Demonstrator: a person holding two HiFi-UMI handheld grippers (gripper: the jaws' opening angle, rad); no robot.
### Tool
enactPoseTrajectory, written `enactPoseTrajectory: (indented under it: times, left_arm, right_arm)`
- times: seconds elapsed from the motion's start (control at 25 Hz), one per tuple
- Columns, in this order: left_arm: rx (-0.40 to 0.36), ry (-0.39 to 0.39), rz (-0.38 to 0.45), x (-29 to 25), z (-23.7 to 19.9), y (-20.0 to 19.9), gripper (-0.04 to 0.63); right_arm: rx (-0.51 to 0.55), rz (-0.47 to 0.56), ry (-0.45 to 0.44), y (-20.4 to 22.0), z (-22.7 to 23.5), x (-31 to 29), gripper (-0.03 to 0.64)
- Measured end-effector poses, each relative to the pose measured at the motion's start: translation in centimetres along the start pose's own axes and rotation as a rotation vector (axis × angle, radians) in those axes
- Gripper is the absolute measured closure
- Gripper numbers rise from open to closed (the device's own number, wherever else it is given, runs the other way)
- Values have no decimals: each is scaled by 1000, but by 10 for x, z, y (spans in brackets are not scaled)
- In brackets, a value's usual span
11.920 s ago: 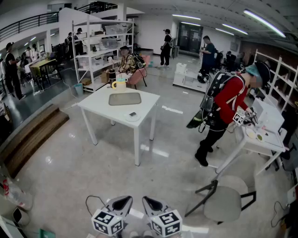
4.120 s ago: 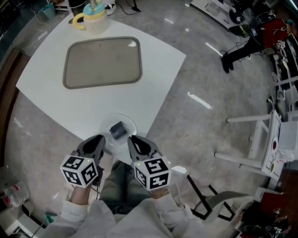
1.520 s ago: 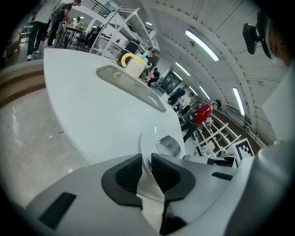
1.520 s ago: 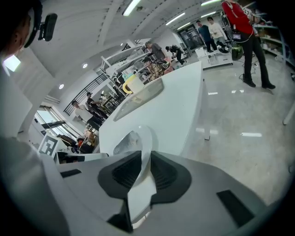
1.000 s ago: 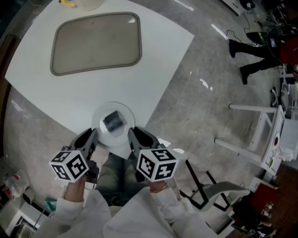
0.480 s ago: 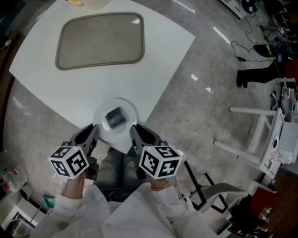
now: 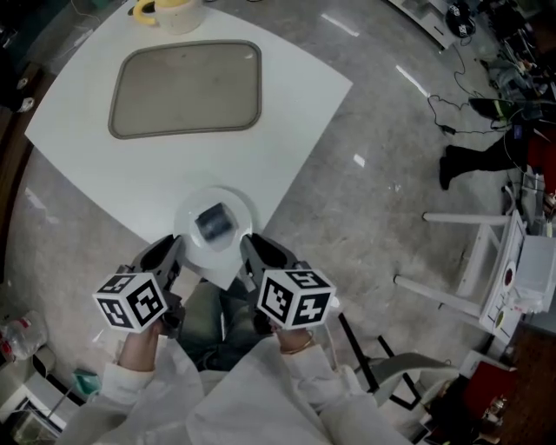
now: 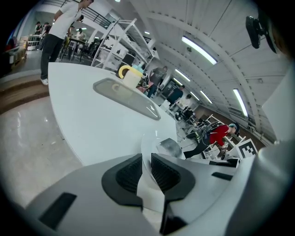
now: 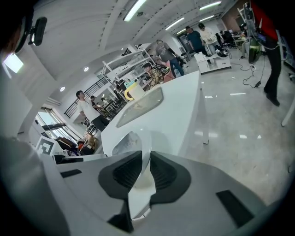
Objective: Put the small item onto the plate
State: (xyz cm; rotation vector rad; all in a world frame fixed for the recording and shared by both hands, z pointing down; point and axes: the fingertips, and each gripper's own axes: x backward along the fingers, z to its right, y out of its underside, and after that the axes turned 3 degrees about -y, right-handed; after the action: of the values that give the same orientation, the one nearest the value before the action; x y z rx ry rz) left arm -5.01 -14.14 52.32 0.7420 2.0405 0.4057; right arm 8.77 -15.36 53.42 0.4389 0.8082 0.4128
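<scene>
The small item (image 7: 213,222), a grey blocky piece, sits near the middle of the round white plate (image 7: 193,249), directly between the 2 claws and just ahead of their tips. The left claw (image 7: 172,252) is clamped on the plate's rim at its own side, with the thin white edge pinched between its dark ribbed pads (image 8: 129,171). The right claw (image 7: 251,250) grips the opposite rim in the same way, its pads (image 9: 162,171) pressed on the edge. The plate lies over the near corner of the white tabletop (image 7: 295,113); whether it rests there or is lifted clear cannot be told. Farther ahead of the claws a grey rounded-rectangle tray (image 7: 186,88) lies flat on the tabletop, and beyond it, at the far edge, stands a cream mug (image 7: 176,11) with a yellow handle. Around the tabletop spreads a glossy grey floor (image 7: 373,191) with cables trailing across it ahead and to the right of the right claw. The gripper views show a large open room with white shelving (image 8: 116,38) beyond the tray, long strip lights (image 8: 199,50) on the ceiling, and a person in red (image 8: 217,134) bent forward off to the right of the left claw.
</scene>
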Motion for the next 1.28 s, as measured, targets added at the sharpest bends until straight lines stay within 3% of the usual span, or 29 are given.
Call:
enactPoseTrajectory:
  times: [0.56,1.28]
  left_arm:
    - [-10,31,5,-14,-5,-25,531]
    - [-101,99,-41,-46,-64,-162,531]
  right_arm:
    - [18,15,14,-23,-3,-14,555]
    - [-51,81,66,-108,-54,-112,555]
